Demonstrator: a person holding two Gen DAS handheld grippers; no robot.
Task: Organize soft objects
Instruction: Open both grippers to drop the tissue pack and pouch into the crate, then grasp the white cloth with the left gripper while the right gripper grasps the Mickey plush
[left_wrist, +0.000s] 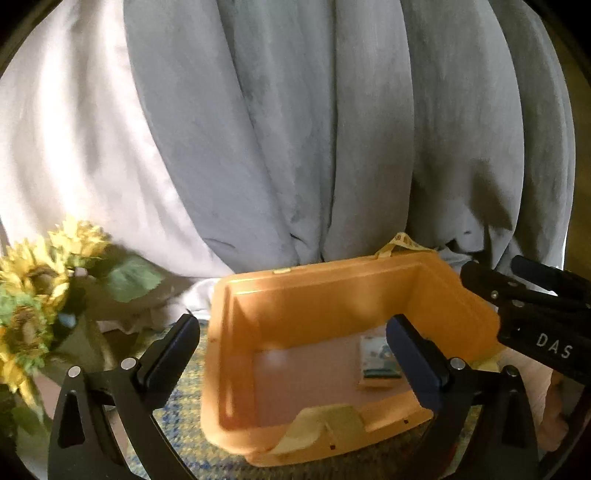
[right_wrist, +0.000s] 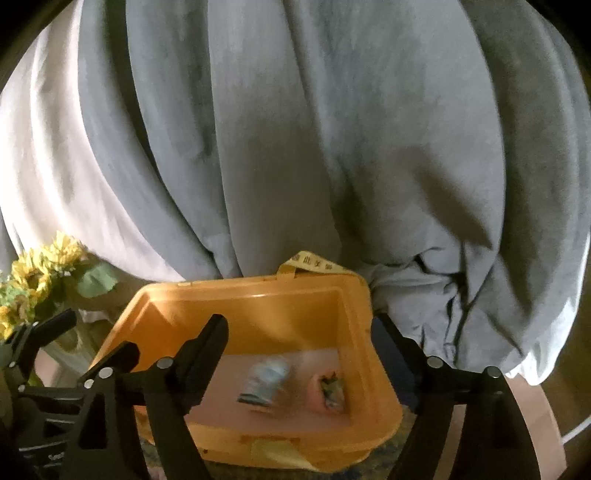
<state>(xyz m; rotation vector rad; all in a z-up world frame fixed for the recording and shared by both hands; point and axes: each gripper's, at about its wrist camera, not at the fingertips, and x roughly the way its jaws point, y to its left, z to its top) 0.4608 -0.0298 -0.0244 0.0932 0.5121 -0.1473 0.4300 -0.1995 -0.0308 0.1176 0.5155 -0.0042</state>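
Only rightward: pink pouch (right_wrist: 327, 393) in bin (right_wrist: 258, 306)

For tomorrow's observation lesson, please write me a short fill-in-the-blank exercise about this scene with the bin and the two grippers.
1. The plastic bin is coloured ____.
2. The flowers left of the bin are ____.
3. Both the left gripper and the right gripper have their jaws ____.
4. The fabric hanging behind the bin is mostly ____.

Missing words: orange; sunflowers; open; grey
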